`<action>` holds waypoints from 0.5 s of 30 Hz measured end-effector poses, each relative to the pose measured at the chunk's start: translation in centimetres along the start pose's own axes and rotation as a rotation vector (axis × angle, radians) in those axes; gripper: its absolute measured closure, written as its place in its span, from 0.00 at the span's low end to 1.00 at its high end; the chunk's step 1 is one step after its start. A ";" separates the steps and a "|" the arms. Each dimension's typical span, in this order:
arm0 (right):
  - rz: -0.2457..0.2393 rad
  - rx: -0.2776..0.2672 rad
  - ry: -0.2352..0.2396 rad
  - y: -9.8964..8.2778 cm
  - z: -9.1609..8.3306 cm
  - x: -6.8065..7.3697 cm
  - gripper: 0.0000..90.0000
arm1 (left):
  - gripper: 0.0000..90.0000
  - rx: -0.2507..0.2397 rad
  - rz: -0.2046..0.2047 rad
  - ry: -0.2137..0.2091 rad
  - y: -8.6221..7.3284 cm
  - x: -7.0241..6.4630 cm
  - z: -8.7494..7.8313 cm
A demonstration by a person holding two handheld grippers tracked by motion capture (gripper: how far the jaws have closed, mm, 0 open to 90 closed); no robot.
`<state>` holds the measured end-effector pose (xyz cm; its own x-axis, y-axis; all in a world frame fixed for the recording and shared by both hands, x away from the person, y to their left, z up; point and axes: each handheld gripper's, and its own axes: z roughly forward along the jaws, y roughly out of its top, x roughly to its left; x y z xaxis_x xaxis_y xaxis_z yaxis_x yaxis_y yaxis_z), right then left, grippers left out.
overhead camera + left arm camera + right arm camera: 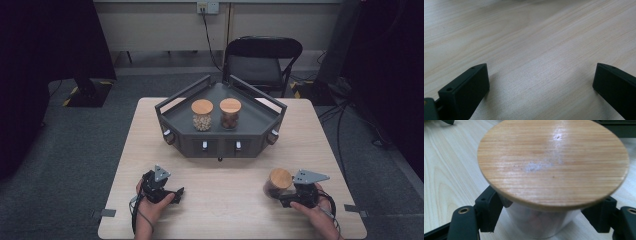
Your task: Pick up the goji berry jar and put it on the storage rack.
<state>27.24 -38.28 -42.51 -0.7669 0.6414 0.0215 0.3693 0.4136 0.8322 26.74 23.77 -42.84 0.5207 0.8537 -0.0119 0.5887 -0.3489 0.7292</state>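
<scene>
Your right tongs [281, 194] are clamped on the glass body of the wooden-lidded jar [553, 162], which stands near the right front of the bench [230, 200]; its broad lid hides the contents. Your left tongs [541, 87] gape wide, holding nothing, low over bare wood.

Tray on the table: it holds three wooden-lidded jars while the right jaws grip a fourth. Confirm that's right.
Not quite. The high view shows two jars on the tray, one with pale contents and one with dark contents. The right gripper does clamp another wooden-lidded jar, which makes three altogether.
</scene>
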 end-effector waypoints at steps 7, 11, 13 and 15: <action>-0.011 -0.004 -0.007 1.0 -0.5 -0.1 0.28 | 0.00 0.000 0.000 0.000 0.0 0.0 0.0; -0.014 -0.007 -0.002 1.7 -0.8 -0.2 0.28 | 0.00 0.000 0.000 0.000 0.0 0.0 0.0; -0.012 -0.009 -0.003 2.1 -0.9 -0.3 0.28 | 0.00 0.000 0.000 0.000 0.0 0.0 0.0; -0.010 -0.009 0.000 2.6 -1.1 -0.5 0.28 | 0.00 0.000 0.000 0.000 0.0 0.0 0.0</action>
<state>27.98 -38.20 -39.79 -0.7703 0.6375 0.0136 0.3571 0.4137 0.8375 26.74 23.77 -42.84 0.5208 0.8536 -0.0119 0.5886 -0.3490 0.7292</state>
